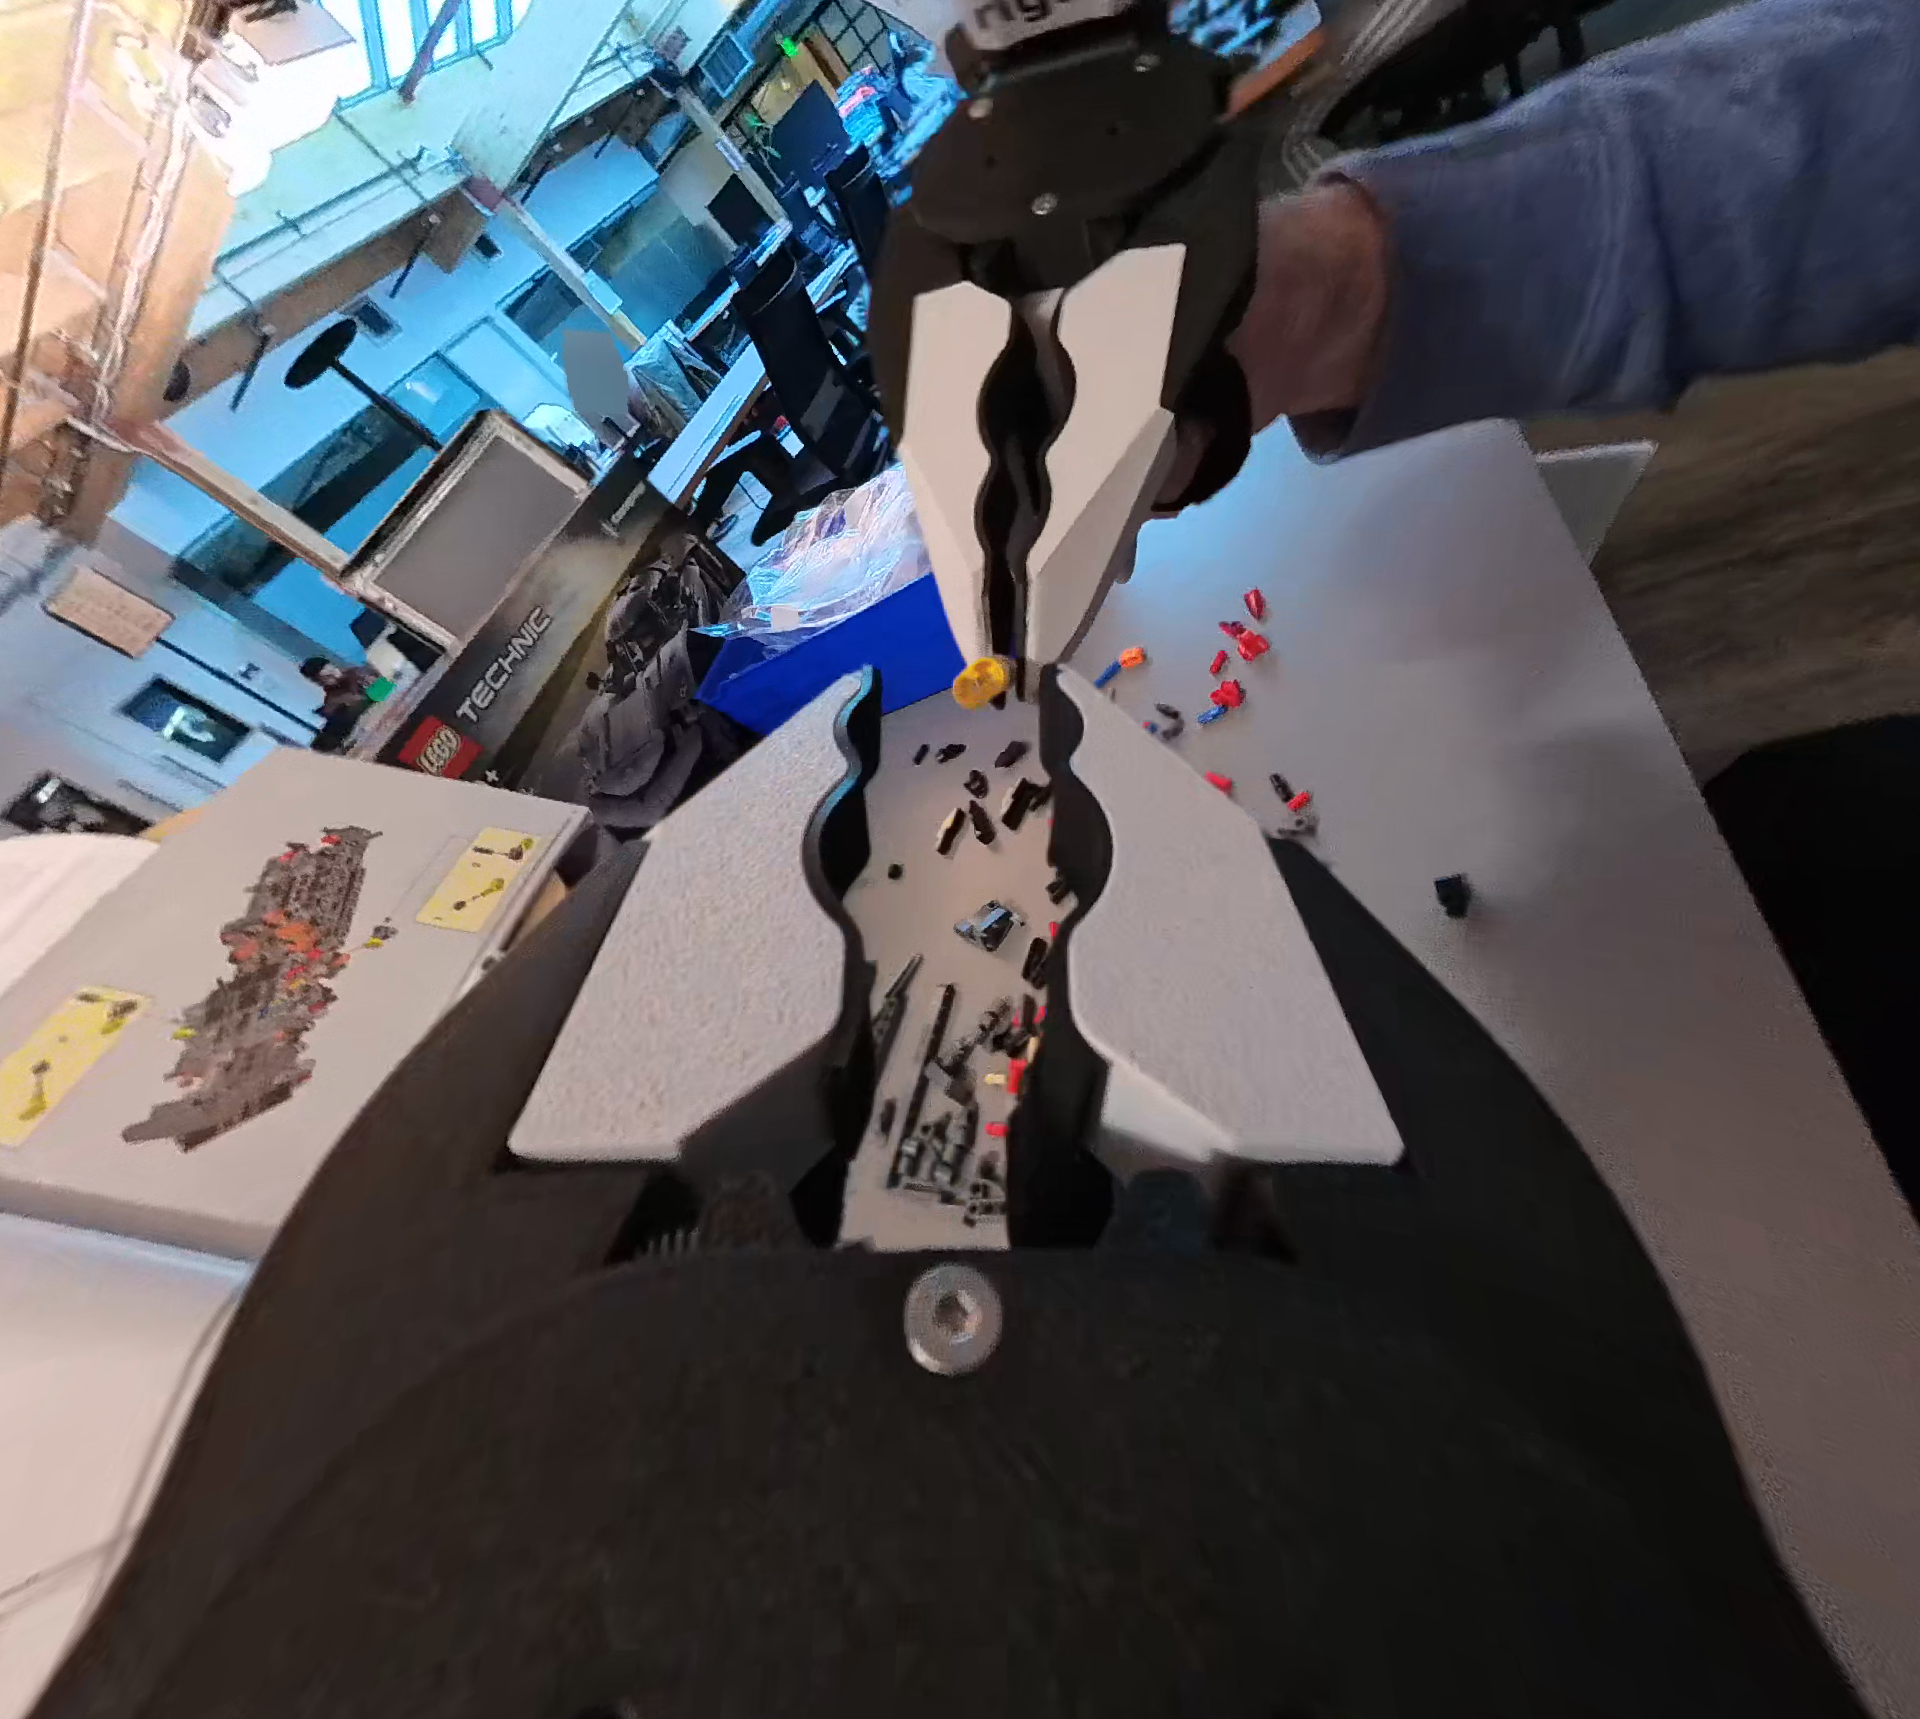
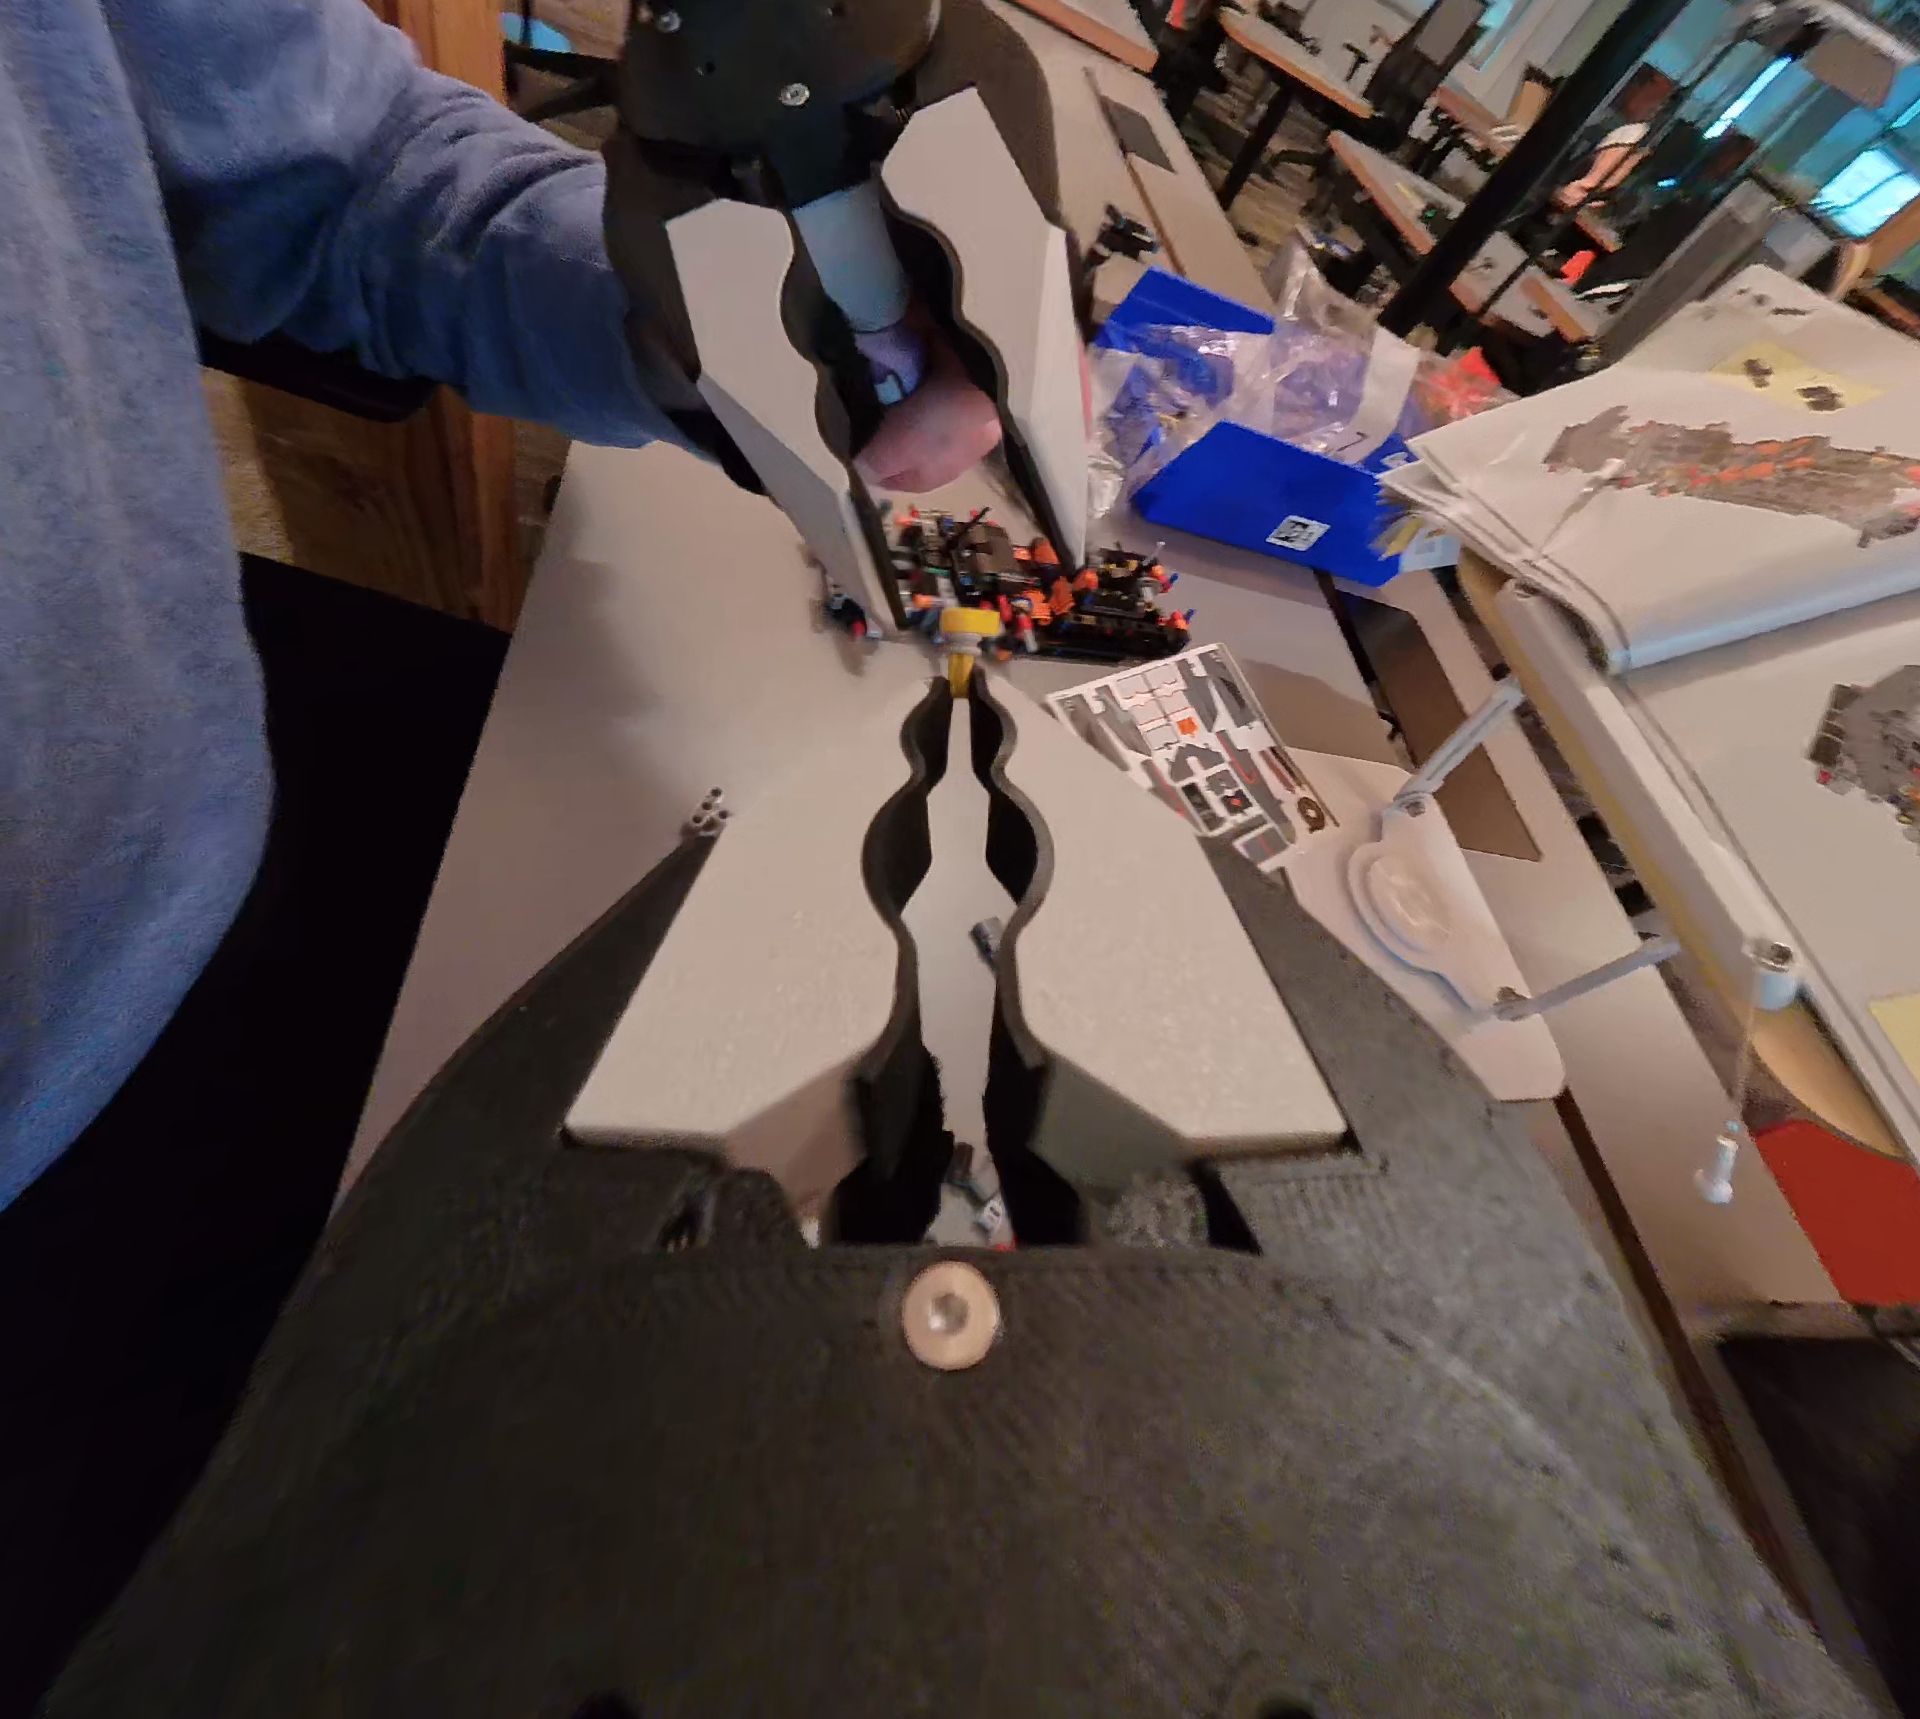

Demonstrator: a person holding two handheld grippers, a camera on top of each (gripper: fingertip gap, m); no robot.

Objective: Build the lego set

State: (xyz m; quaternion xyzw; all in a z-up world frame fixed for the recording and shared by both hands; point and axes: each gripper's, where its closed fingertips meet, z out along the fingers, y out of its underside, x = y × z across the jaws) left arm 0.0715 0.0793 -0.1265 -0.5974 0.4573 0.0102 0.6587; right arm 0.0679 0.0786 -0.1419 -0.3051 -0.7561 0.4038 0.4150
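Black housing w/ a silver screw (image 1: 953,1318) sits closest to the lens in the left wrist view. Ahead of it, the left gripper (image 1: 961,682) is released: its two fingers stand apart w/ a wide gap, nothing between them. Loose black parts (image 1: 977,812) lie on the white table (image 1: 1455,734) seen through that gap; more black parts (image 1: 940,1119) lie nearer the housing.

Right gripper (image 2: 961,690) is clenched on a yellow pin (image 2: 966,635). Tips pinch the pin's shank; its round head sticks out past them. In the left wrist view this gripper comes down from above, tips just above the left gripper's tips, pin (image 1: 982,680) at the meeting point.

Task items:
- Partly built model (image 2: 1039,583), black w/ orange bits, rests on the table behind the pin, between and beside the left gripper's spread fingers as seen from the right wrist view. Whether the pin touches it: cannot tell.
- Red and blue parts (image 1: 1236,646) are scattered on the table to the right of the grippers.
- Sticker sheet (image 2: 1195,750) lies flat beside the model.
- Open manual (image 2: 1683,485) is propped on a stand at the table's side.
- Blue bin (image 2: 1257,495) w/ clear bags (image 2: 1309,381) sits behind the model.
- Set box (image 1: 488,693) stands past the manual.

Blue sleeve (image 1: 1662,215) covers the arm holding the right gripper.
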